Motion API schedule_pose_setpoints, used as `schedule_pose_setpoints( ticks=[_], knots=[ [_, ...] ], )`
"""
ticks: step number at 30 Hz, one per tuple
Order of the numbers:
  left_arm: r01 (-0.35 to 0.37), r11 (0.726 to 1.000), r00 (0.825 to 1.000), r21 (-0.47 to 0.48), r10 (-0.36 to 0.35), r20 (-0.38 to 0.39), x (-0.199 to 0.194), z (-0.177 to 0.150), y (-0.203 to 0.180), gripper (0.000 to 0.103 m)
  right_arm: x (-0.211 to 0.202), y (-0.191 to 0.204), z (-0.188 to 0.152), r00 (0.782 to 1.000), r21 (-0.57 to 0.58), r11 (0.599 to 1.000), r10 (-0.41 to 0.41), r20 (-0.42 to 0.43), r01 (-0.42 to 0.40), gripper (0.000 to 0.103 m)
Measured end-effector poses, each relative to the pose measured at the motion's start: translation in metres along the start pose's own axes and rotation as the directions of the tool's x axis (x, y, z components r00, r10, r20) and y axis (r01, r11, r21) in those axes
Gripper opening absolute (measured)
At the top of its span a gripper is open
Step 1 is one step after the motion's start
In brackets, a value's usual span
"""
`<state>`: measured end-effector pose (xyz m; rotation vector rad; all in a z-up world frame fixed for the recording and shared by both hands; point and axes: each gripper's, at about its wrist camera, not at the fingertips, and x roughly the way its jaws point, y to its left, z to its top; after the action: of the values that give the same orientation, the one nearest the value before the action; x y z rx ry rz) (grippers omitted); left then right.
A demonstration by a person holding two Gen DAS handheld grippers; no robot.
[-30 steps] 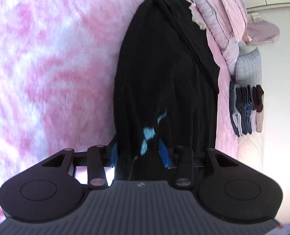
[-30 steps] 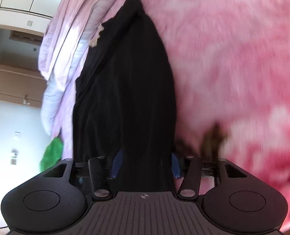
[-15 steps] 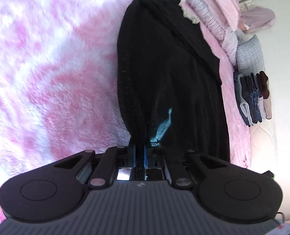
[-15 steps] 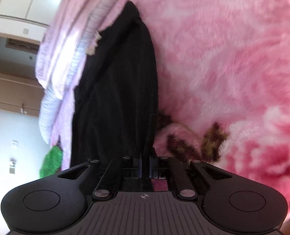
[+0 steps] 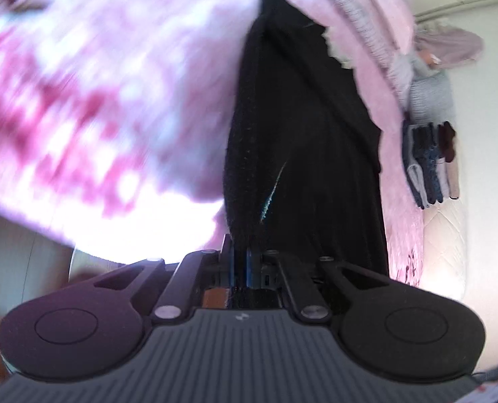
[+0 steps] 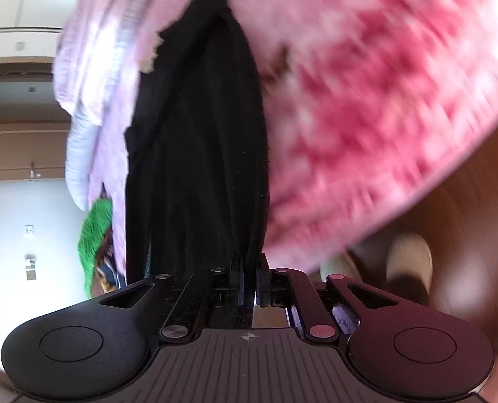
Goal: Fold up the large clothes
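A long black garment [image 5: 302,141] stretches away from me over a fluffy pink blanket [image 5: 91,94]. A thin light-blue streak shows on its near part. My left gripper [image 5: 240,262] is shut on the garment's near left edge, which is lifted off the bed. In the right wrist view the same black garment [image 6: 198,154] runs up the middle, and my right gripper [image 6: 249,273] is shut on its near right edge. The pink blanket [image 6: 366,100] is blurred on that side.
A stack of folded clothes [image 5: 430,164] and a grey pillow [image 5: 430,90] lie at the bed's far right. A green item [image 6: 96,231] sits at the left beyond the garment. Rumpled pale-pink bedding [image 6: 91,77] borders the garment. Wooden floor [image 6: 457,208] and light shoes [image 6: 410,262] show below the bed edge.
Both grippers went from open around the garment's near edge to shut on it. They have since pulled back and up, so the bed edge and floor have come into view.
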<state>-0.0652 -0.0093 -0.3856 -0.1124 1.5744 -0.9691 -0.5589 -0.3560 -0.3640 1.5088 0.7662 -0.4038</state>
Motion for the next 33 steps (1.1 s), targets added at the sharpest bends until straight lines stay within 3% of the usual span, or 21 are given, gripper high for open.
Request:
schedule_pose_setpoints(
  ticks=[3, 7, 12, 17, 19, 20, 21, 24, 28, 33],
  knots=[
    [-0.014, 0.999, 1.0, -0.036, 0.014, 0.002, -0.014, -0.013, 0.0, 0.003, -0.004, 0.015, 0.006, 1.0, -0.01, 0.999, 0.03, 0.004, -0.03, 0.002],
    [0.017, 0.999, 0.998, -0.028, -0.015, 0.058, -0.02, 0.01, -0.02, 0.003, -0.011, 0.057, 0.046, 0.997, -0.115, 0.991, 0.074, 0.012, -0.072, 0.003],
    [0.091, 0.996, 0.984, 0.018, -0.093, 0.151, -0.01, 0.079, -0.062, 0.004, -0.009, 0.128, 0.125, 0.99, -0.221, 0.973, 0.092, 0.102, -0.068, 0.003],
    [0.16, 0.985, 0.96, 0.071, -0.172, 0.221, 0.029, 0.171, -0.109, 0.006, 0.029, 0.182, 0.219, 0.972, -0.224, 0.974, 0.063, 0.225, -0.011, 0.004],
    [0.15, 0.985, 0.954, 0.083, -0.167, 0.25, 0.048, 0.208, -0.121, 0.014, 0.048, 0.193, 0.247, 0.959, -0.195, 0.981, 0.04, 0.28, 0.016, 0.017],
    [0.13, 0.989, 0.953, 0.077, -0.146, 0.267, 0.059, 0.226, -0.124, 0.022, 0.054, 0.196, 0.257, 0.95, -0.197, 0.98, 0.031, 0.31, 0.032, 0.035],
    [0.112, 0.992, 0.952, 0.061, -0.125, 0.281, 0.069, 0.244, -0.127, 0.023, 0.059, 0.199, 0.263, 0.939, -0.193, 0.979, 0.006, 0.345, 0.064, 0.047],
    [0.021, 0.998, 0.959, 0.064, -0.038, 0.279, 0.09, 0.287, -0.128, 0.032, 0.068, 0.196, 0.272, 0.928, -0.231, 0.966, -0.023, 0.372, 0.117, 0.047],
    [-0.067, 0.978, 0.977, 0.196, 0.025, 0.211, 0.1, 0.298, -0.119, 0.032, 0.096, 0.185, 0.276, 0.917, -0.314, 0.907, -0.156, 0.367, 0.281, 0.047],
    [-0.103, 0.915, 0.991, 0.391, 0.061, 0.118, 0.142, 0.292, -0.128, 0.032, 0.13, 0.18, 0.276, 0.889, -0.467, 0.778, -0.248, 0.385, 0.42, 0.047]
  ],
)
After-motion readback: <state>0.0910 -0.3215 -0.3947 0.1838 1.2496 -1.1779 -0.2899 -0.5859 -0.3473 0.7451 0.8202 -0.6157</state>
